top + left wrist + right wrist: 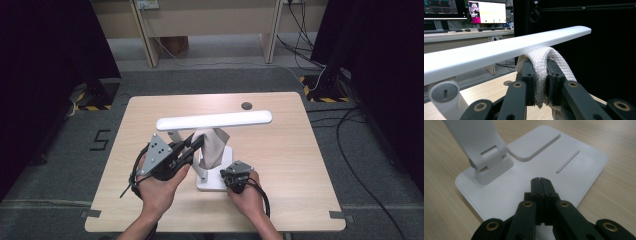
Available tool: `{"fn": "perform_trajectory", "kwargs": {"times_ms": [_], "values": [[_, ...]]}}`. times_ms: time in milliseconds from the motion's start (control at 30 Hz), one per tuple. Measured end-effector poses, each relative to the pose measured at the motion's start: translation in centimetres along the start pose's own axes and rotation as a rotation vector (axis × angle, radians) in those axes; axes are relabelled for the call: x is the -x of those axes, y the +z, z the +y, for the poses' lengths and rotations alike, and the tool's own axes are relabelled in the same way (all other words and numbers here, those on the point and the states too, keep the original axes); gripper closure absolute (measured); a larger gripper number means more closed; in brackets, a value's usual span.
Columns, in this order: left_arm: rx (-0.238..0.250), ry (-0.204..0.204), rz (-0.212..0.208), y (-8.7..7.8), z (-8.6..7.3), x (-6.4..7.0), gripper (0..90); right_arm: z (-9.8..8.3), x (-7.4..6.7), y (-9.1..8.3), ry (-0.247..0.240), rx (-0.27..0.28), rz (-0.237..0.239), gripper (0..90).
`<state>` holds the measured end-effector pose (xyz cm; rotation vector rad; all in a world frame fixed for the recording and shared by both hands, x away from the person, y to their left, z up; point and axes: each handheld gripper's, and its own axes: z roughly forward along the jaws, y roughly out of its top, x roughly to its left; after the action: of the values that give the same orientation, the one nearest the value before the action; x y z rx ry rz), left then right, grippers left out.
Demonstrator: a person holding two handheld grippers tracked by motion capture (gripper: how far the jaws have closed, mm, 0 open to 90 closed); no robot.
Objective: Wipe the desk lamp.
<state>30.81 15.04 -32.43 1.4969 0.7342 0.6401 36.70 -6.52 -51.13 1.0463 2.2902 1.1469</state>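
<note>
A white desk lamp stands mid-table, its long bar head (215,120) level above its flat square base (212,184). A pale waffle-weave cloth (214,146) hangs under the bar. My left gripper (196,144) is shut on that cloth; in the left gripper view the cloth (541,72) is pinched between the jaws and presses up against the underside of the lamp bar (506,51). My right gripper (229,176) is shut with nothing in it, its tips (541,180) resting on the lamp base (506,190), near the hinged foot of the lamp arm (490,161).
The wooden table (280,150) has a dark round cable hole (246,106) at the back. Black curtains flank both sides. Desk legs and cables lie on the floor beyond the far edge. Monitors (486,12) stand on a desk in the left gripper view.
</note>
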Motion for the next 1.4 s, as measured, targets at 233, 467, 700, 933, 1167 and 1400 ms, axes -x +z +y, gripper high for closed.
{"fn": "perform_trajectory", "kwargs": {"times_ms": [233, 467, 700, 933, 1167, 1400], "values": [[0.003, 0.000, 0.009, -0.3, -0.1, -0.2, 79.1, 0.0, 0.0, 0.0, 0.000, 0.000, 0.000, 90.0], [0.001, 0.002, 0.016, -0.6, -0.1, -0.5, 79.1, 0.0, 0.0, 0.0, -0.002, 0.000, 0.000, 90.0], [0.003, 0.004, 0.024, -0.9, -0.2, -0.6, 79.1, 0.0, 0.0, 0.0, -0.001, 0.000, -0.001, 90.0], [0.004, 0.003, 0.029, -1.1, -0.2, -0.8, 79.1, 0.0, 0.0, 0.0, -0.001, 0.000, -0.001, 90.0], [0.004, 0.000, 0.037, -1.3, -0.2, -1.1, 79.1, 0.0, 0.0, 0.0, -0.003, 0.000, -0.002, 90.0], [0.006, 0.000, 0.046, -1.7, -0.2, -1.3, 79.1, 0.0, 0.0, 0.0, -0.005, 0.001, 0.000, 90.0]]}}
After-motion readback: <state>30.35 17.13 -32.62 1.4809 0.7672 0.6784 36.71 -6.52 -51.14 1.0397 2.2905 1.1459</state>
